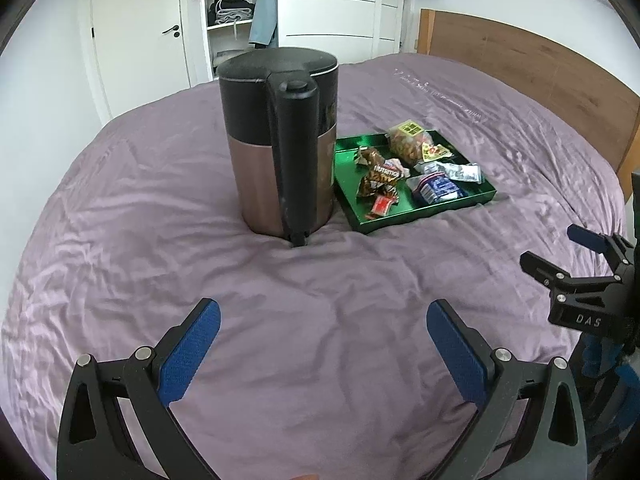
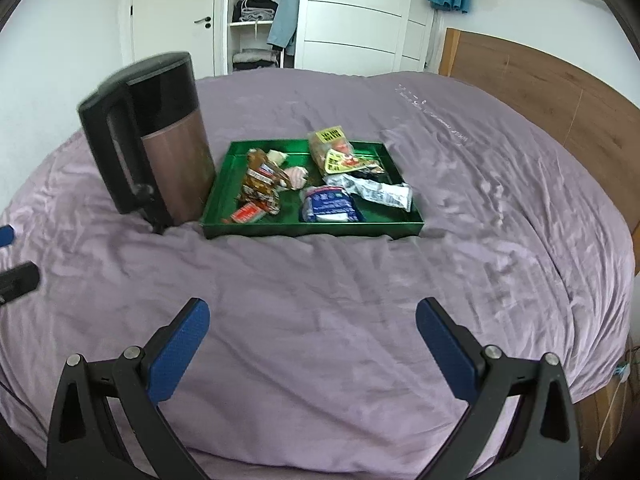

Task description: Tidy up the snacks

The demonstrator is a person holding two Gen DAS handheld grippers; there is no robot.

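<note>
A green tray (image 2: 312,230) sits on the purple bed and holds several snack packets: a bag of nuts (image 2: 332,150), a brown wrapper (image 2: 260,180), a blue-and-white packet (image 2: 330,204), a silver packet (image 2: 380,190) and a small red packet (image 2: 248,213). The tray also shows in the left wrist view (image 1: 400,222), with the nuts (image 1: 408,142) at its back. My left gripper (image 1: 323,322) is open and empty above the bedspread. My right gripper (image 2: 313,320) is open and empty, well short of the tray; it also shows in the left wrist view (image 1: 554,246).
A copper-and-black kettle (image 1: 282,148) stands upright against the tray's left side, also in the right wrist view (image 2: 156,140). A wooden headboard (image 2: 540,80) lies to the right; a wardrobe (image 2: 256,16) and door are behind the bed.
</note>
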